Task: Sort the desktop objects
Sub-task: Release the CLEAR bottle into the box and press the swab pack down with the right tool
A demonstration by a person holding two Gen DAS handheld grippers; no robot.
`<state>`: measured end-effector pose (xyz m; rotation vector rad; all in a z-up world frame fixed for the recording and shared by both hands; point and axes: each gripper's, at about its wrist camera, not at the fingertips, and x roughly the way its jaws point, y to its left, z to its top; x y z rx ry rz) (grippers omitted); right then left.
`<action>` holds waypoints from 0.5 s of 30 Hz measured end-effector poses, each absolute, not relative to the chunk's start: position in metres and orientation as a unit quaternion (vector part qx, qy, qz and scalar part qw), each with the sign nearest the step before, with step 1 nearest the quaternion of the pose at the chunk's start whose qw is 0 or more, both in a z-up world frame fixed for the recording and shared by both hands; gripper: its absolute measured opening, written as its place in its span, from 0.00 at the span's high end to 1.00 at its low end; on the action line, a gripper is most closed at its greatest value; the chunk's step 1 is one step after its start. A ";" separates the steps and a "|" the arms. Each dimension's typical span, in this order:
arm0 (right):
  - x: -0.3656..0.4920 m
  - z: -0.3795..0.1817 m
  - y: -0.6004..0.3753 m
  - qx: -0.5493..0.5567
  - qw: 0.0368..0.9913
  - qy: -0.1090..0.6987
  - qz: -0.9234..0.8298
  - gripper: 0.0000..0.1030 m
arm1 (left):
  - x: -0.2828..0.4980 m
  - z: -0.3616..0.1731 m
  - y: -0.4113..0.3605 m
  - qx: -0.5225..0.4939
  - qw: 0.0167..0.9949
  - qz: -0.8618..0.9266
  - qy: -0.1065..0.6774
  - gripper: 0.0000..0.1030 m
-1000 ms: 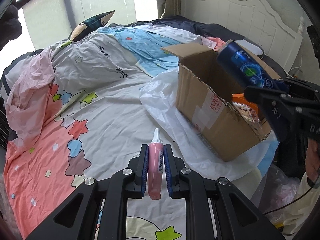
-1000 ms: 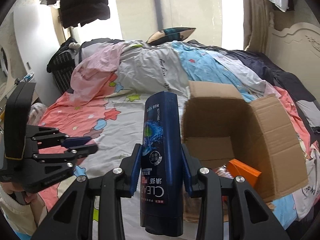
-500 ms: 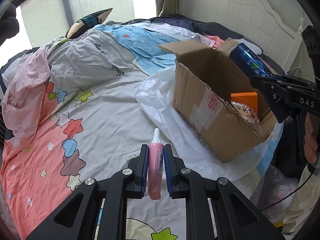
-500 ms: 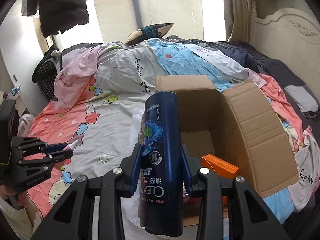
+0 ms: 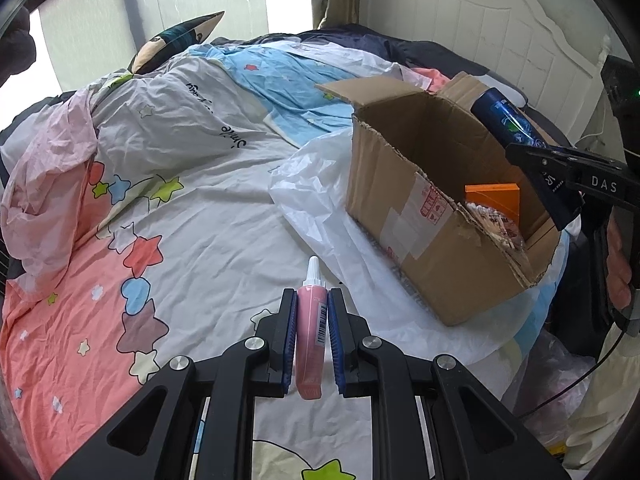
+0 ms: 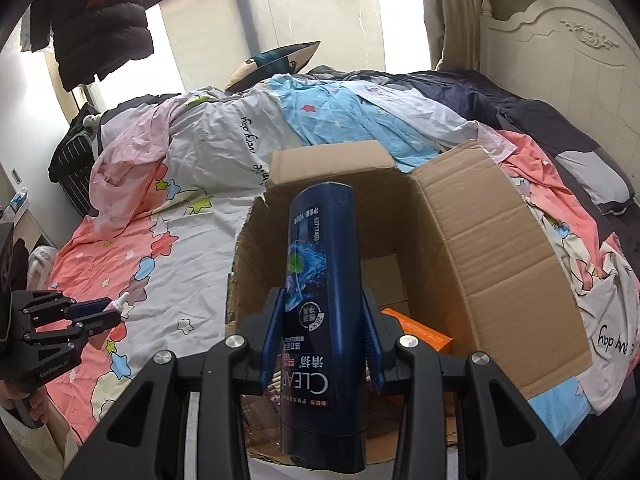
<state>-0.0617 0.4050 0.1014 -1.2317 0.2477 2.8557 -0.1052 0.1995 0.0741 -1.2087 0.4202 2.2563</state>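
My left gripper (image 5: 311,300) is shut on a small pink tube (image 5: 309,332) with a white nozzle, held above the star-print bedsheet, left of the open cardboard box (image 5: 424,264). My right gripper (image 6: 322,300) is shut on a dark blue shampoo bottle (image 6: 320,280), cap end toward the camera, hanging over the box's open top (image 6: 480,256). In the left wrist view the blue bottle (image 5: 506,118) pokes over the box's far right corner. An orange carton (image 5: 494,196) and a printed packet (image 5: 494,222) lie inside the box. The left gripper (image 6: 96,314) appears at the lower left of the right wrist view.
The box rests on a white plastic bag (image 5: 320,200) spread over a rumpled bed (image 5: 192,208). A pillow (image 5: 176,44) lies at the far side and a white headboard (image 5: 472,24) rises behind the box. Bags (image 5: 552,392) sit by the bed's right edge.
My right gripper has carried the blue bottle rightward, from beside the box's left wall to over its opening. The left gripper and pink tube have barely shifted.
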 end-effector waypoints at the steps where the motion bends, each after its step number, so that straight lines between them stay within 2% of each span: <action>1: -0.062 0.101 0.405 -0.395 0.012 0.078 0.915 0.67 | -0.106 0.073 0.201 -0.449 0.271 0.837 0.156 0.85; 15: -0.068 0.091 0.405 -0.413 0.054 0.037 0.908 0.67 | -0.108 0.067 0.211 -0.453 0.280 0.833 0.153 0.85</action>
